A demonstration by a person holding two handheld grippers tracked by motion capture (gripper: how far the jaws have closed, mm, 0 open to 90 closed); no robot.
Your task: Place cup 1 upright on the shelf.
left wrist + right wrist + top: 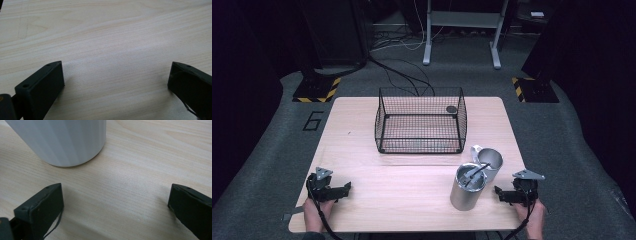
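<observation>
Right gripper view: canister (pixel 62 142) ahead of gripper (pixel 116 207)

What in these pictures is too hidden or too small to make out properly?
- Tall metal canister, high view: something thin and grey leans inside; too small to identify.
- Metal mug, high view: its lower part is hidden behind the canister.
- Dark round thing at the wire basket, high view: too small to identify.
- Canister, right gripper view: its top is cut off by the upper edge.

Top of metal canister (pixel 62 142) cut off by upper edge in right gripper view; small dark object (pixel 451 109) in wire basket (pixel 384 125) too small to identify.
</observation>
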